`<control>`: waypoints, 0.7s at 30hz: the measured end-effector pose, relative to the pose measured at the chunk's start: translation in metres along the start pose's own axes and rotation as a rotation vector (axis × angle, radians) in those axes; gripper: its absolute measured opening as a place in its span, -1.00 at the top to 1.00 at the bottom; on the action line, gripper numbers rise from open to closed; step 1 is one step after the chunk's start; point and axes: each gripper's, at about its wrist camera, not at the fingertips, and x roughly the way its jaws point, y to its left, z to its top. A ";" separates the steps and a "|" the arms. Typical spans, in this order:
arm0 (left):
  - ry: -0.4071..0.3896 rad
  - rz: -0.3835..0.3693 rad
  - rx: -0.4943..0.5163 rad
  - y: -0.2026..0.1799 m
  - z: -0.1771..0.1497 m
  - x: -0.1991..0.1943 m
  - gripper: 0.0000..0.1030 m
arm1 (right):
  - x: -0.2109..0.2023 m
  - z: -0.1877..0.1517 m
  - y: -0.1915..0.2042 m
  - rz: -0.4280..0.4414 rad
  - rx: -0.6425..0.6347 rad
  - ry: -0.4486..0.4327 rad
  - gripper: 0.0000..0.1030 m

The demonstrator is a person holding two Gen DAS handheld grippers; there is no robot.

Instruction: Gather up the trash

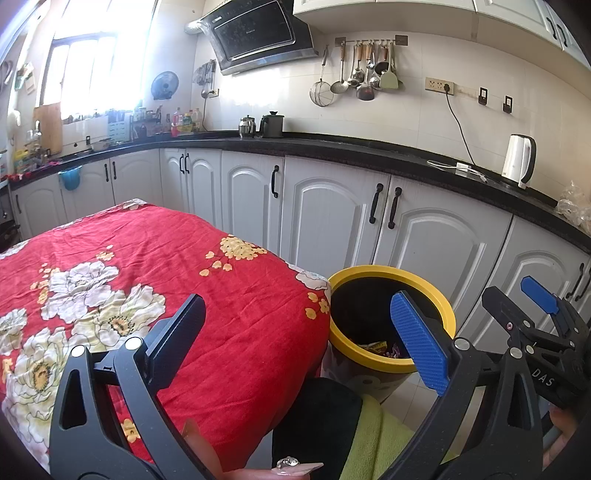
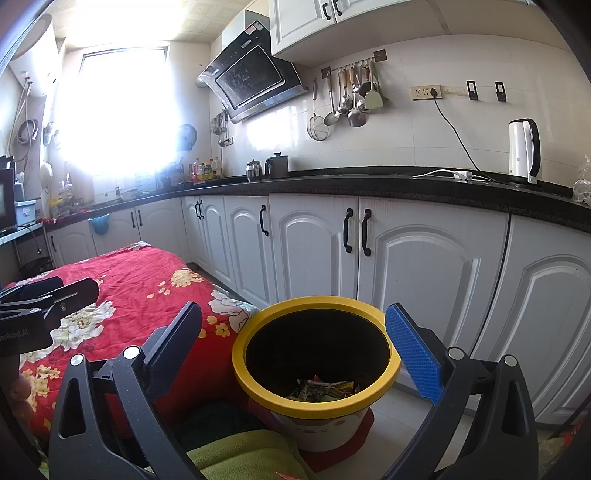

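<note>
Both grippers are spread wide and hold nothing. The left gripper (image 1: 299,343) hangs over the edge of the table with the red flowered cloth (image 1: 155,280), and the right gripper (image 2: 306,354) sits above the bin (image 2: 391,373), a yellow-rimmed bucket standing on the floor just beside the table.

The trash (image 2: 321,391), a small heap of crumpled wrappers, lies at the bottom of the bin. The part of the cloth that shows carries no loose litter, so the collecting looks close to finished, or finished; whether anything remains on the hidden end of the table or on the floor cannot be told from these 2 views.

Readable writing is scarce. The right gripper's body, seen from the left wrist, bears the letters "DAS". The left gripper's body, seen from the right wrist, shows "enRobot.AI", cut off at the edge. The hood (image 1: 255,33) carries a brand strip too small to read, and the wrappers' print is illegible.
</note>
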 end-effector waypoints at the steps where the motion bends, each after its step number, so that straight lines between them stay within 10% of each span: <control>1: 0.000 -0.001 0.000 0.000 0.001 0.000 -0.79 | 0.000 0.000 0.000 -0.001 0.000 0.000 -0.88; 21: 0.114 0.035 -0.093 0.045 -0.002 0.007 -0.79 | 0.031 0.016 0.034 0.119 -0.017 0.090 -0.88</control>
